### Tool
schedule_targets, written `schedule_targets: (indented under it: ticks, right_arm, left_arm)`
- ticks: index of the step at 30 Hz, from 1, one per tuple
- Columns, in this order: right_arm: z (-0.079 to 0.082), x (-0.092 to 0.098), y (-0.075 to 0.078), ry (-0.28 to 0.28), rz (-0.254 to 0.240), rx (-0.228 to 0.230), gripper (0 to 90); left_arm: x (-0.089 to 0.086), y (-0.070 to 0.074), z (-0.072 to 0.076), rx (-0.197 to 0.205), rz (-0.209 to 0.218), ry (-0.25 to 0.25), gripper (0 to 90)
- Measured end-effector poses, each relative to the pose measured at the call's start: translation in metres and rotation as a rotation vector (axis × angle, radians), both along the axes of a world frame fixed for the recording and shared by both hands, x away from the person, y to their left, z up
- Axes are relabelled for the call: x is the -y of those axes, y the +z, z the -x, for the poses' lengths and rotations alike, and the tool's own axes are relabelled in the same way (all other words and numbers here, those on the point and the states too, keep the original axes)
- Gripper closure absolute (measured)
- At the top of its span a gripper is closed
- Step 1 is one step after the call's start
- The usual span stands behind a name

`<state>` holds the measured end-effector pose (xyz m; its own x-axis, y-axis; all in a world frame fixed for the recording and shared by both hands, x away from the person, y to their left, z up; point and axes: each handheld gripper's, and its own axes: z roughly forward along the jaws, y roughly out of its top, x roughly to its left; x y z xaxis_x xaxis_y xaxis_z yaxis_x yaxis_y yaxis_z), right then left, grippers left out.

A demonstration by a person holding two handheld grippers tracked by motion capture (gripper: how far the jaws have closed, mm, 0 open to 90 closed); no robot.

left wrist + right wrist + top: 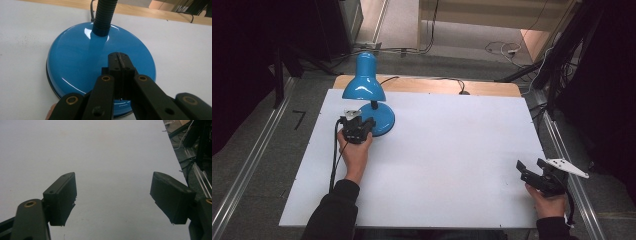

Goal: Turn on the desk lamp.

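Nearest you, at the lower right of the high view, your right gripper (532, 167) rests by the table's right edge; in the right gripper view its jaws stand spread wide with nothing between them, just bare white table (105, 157) ahead. Your left gripper (357, 127) sits left of centre in the high view, and in the left gripper view its jaws are pressed together with nothing caught between them, the closed tip over the front part of the blue lamp's round base (75, 60). Whether the tip touches the base or hovers just above it, you cannot tell from here. The blue desk lamp (364, 85) stands in the upper left of the high view, its black ribbed neck (103, 13) rising from the base and its shade tilted over it, with a dark cord (389, 78) trailing back towards the wooden far edge. If you press down or push with that closed tip, the glossy domed base may let it slip off sideways, or the lamp may slide across the smooth table or tip under its shade's weight; a hard push could also drag the cord. No brand, label or readable writing shows on the lamp or the table.
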<state>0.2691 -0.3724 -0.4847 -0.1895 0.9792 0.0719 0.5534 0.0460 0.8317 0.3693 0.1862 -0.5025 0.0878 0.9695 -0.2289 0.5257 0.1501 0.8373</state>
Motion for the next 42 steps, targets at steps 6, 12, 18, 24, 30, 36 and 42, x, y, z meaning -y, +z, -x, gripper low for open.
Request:
schedule_targets:
  ticks: [6, 12, 18, 24, 30, 36, 42]
  right_arm:
    - [0.0002, 0.0002, 0.0000, 0.000, 0.000, 0.000, 19.6]
    - [0.0002, -0.0003, 0.0001, 0.001, 0.000, 0.000, 19.6]
    - [0.0002, -0.0006, 0.0001, 0.001, 0.003, 0.001, 19.7]
    - [0.0002, -0.0003, 0.0000, 0.003, 0.003, 0.001, 19.6]
    - [0.0005, -0.0003, 0.0001, 0.001, 0.002, 0.000, 19.7]
    - [0.0004, -0.0013, -0.0001, 0.002, 0.008, 0.000, 19.7]
    - [0.0005, -0.0008, 0.0001, 0.001, 0.008, 0.001, 19.7]
  left_arm:
    - [0.0010, -0.0008, 0.0005, 0.004, -0.024, -0.002, 90.0]
    - [0.0014, -0.0010, 0.0011, 0.005, -0.040, -0.005, 90.0]
    - [0.0042, -0.0012, 0.0018, 0.010, -0.065, -0.003, 90.0]
    - [0.0051, -0.0014, 0.0024, 0.012, -0.082, -0.003, 90.0]
    - [0.0063, -0.0020, 0.0036, 0.020, -0.100, -0.004, 90.0]
    - [0.0086, -0.0021, 0.0047, 0.022, -0.132, -0.003, 90.0]
    - [0.0082, -0.0030, 0.0070, 0.015, -0.137, -0.012, 90.0]
